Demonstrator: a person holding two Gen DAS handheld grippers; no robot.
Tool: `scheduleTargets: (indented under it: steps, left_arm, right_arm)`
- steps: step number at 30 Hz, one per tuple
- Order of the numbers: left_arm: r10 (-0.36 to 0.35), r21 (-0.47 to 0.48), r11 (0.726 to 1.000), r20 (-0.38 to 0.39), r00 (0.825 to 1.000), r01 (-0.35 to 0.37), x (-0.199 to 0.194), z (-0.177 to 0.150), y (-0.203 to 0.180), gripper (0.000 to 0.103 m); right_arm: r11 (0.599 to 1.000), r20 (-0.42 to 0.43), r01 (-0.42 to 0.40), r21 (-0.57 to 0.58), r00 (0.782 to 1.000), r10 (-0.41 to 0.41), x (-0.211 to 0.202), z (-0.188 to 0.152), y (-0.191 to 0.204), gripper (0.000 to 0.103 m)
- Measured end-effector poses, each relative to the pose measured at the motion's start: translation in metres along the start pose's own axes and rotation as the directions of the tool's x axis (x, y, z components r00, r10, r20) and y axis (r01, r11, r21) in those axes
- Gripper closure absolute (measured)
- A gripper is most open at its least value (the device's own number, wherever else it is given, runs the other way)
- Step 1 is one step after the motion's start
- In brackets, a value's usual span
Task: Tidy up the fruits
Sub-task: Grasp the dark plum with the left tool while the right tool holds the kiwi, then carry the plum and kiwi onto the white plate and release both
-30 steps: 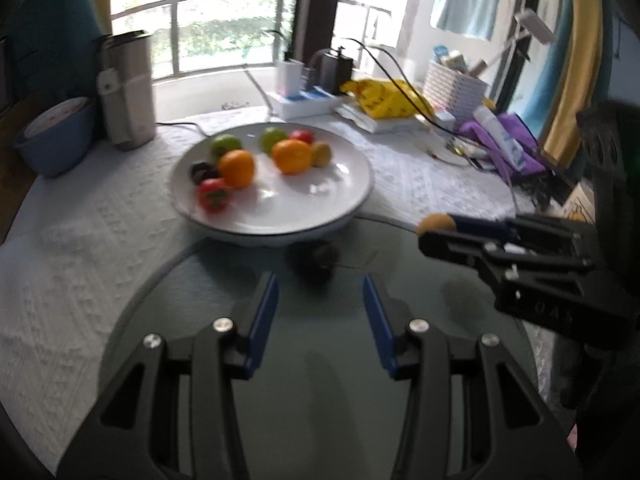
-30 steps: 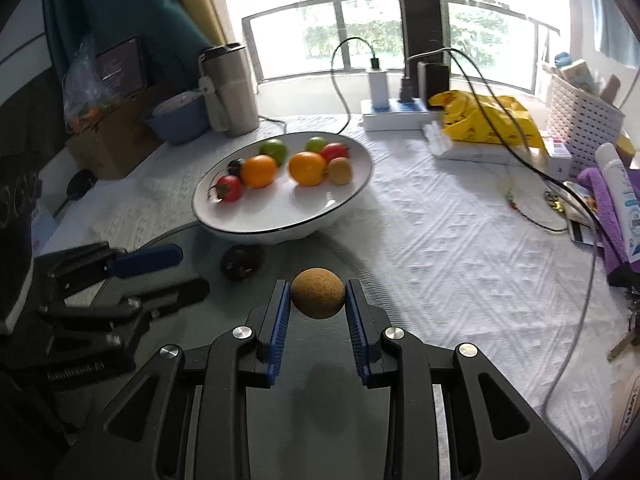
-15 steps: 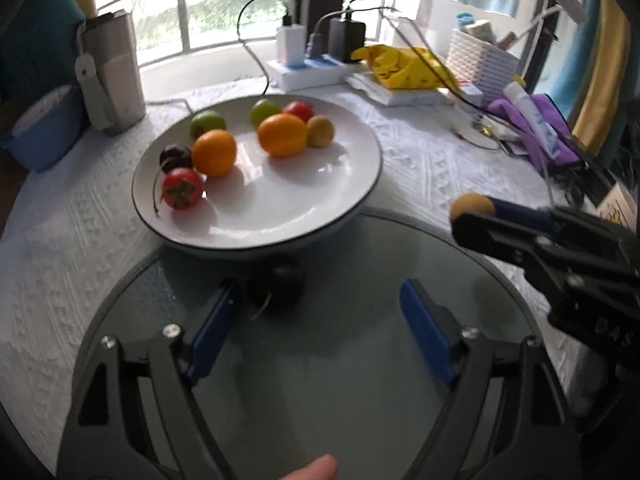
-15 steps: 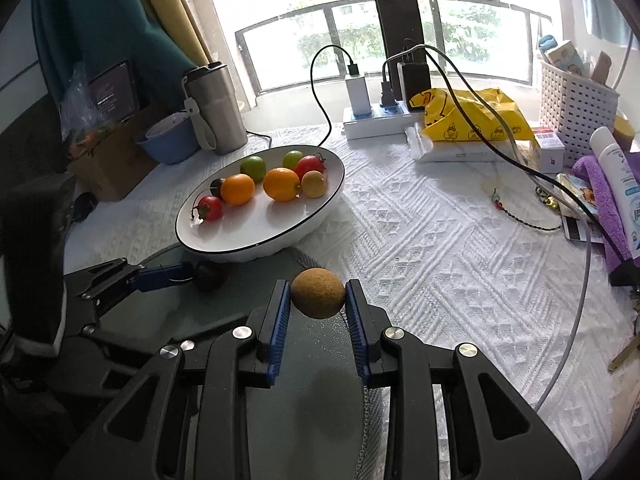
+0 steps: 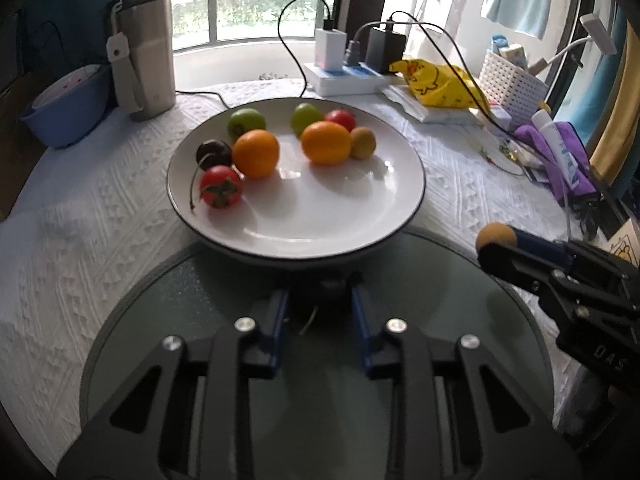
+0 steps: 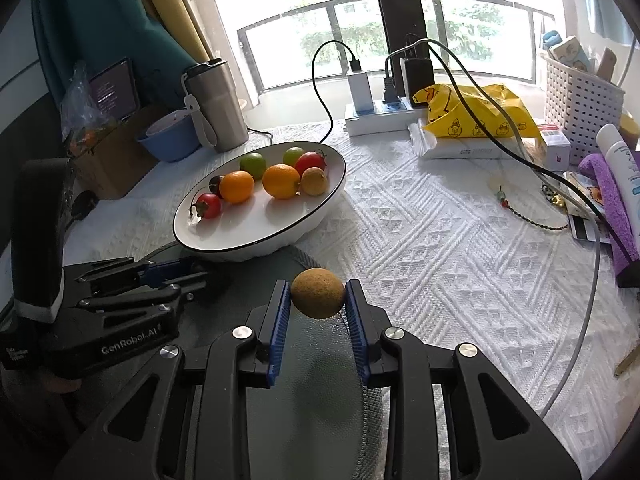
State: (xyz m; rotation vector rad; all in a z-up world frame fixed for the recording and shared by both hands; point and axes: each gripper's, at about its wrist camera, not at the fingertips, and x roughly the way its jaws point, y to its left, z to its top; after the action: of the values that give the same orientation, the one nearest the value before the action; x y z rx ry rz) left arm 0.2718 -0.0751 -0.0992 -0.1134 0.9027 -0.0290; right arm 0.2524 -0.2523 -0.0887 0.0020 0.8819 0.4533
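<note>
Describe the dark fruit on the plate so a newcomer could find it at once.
Find the round white black-rimmed plate on the white textured cloth. At its left edge sits a small dark purple-black round fruit, wedged between an orange citrus fruit and a red tomato. It is the only dark fruit there.

Daylight pours through the railed window (image 6: 400,40) ahead of me; a dark post (image 6: 394,12) splits it; yellow and teal curtains (image 6: 120,20) hang at its left; a white textured cloth (image 6: 440,240) covers my table.

2 oranges (image 5: 256,153); 2 limes (image 5: 246,121)
</note>
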Motion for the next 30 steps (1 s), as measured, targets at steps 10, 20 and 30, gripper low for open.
scheduleTargets:
  steps: [10,20,30]
  left_arm:
    - [-0.076,0.023,0.997,0.003,0.997,0.076,-0.015,-0.010,-0.003,0.075]
    - [-0.096,0.031,0.995,0.059,0.994,0.095,-0.041,-0.012,0.009,0.075]
    - [-0.101,0.062,0.994,0.107,0.989,0.094,-0.052,0.000,0.023,0.075]
  right_arm:
    - [0.999,0.003,0.023,-0.027,1.000,-0.023,-0.006,0.002,0.013,0.073]
    - [0.997,0.012,0.028,-0.071,1.000,-0.027,-0.012,0.007,0.039,0.073]
    - [0.994,0.007,0.034,-0.103,0.999,-0.033,-0.007,0.019,0.057,0.073]
